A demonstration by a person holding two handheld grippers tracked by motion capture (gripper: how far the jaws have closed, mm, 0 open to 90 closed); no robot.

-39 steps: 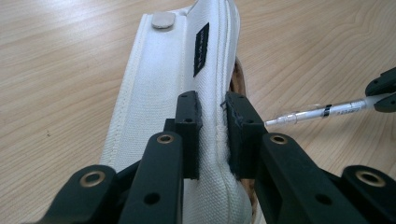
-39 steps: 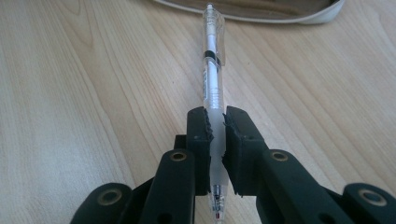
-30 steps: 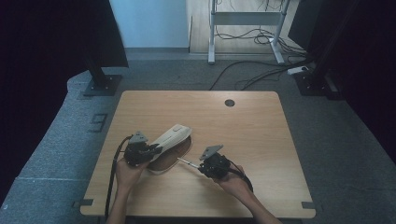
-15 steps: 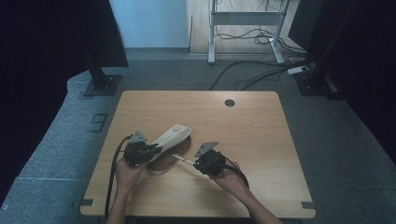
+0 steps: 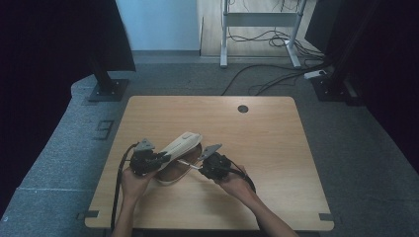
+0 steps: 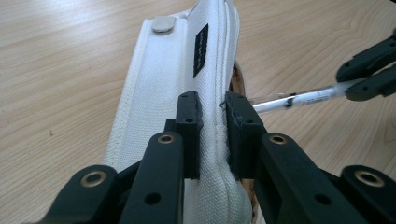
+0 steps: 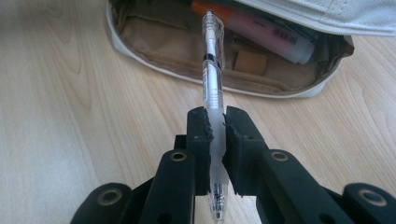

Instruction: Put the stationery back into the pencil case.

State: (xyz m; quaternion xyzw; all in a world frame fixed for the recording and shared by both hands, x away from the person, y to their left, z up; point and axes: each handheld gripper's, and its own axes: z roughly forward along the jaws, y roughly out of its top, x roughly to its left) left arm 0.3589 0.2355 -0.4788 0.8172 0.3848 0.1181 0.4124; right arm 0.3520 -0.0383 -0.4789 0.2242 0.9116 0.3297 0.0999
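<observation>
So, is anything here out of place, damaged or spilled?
Nothing stands out. The white canvas pencil case has its lid flap held up by the left claw, showing a tan lining and an orange-tipped marker inside. The right claw grips a clear plastic pen pointing into the opening. Nothing has spilled on the wooden table.

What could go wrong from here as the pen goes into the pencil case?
The pen is pinched near one end by the right gripper, so it may pivot on touching the orange marker. The left gripper holds just the flap's edge; if it slips, the pencil case closes.
</observation>
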